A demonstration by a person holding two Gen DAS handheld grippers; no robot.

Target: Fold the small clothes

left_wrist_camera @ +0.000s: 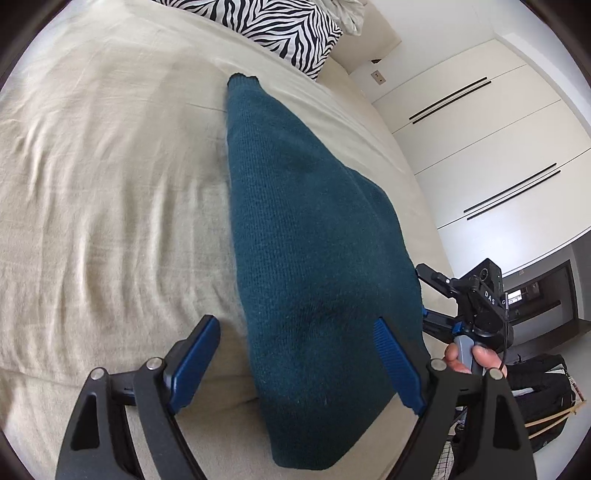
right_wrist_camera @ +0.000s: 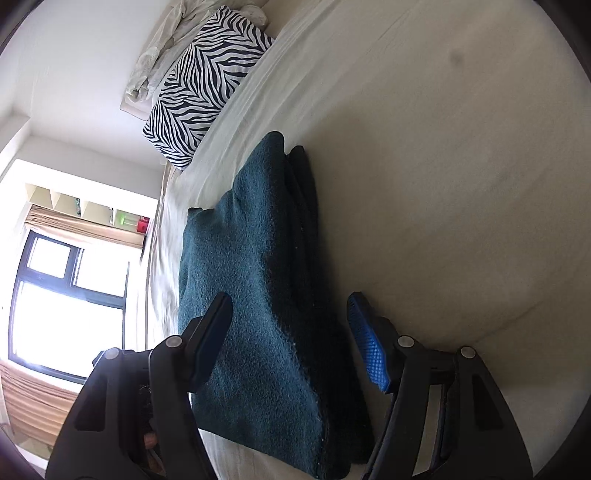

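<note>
- Sweater lies folded on the bed, a long teal knit bundle running from us toward the pillow.
- From the left wrist we see our left gripper with jaws wide apart, one finger over bare sheet, the other over the sweater's near right part; neither pad presses the cloth.
- Only this view shows the right hand on its handle, just past the sweater's right edge, and the wardrobe beyond the bed.
- From the right wrist we see the right gripper with jaws apart, straddling the sweater's near end; we see no pad pressing on it.
- Only this view shows the stacked layers along the fold edge and the window.
- The sweater sits near the window-side edge of the bed; the pillow lies apart from its far end.
- Broad bare sheet lies open on the other side.
</note>
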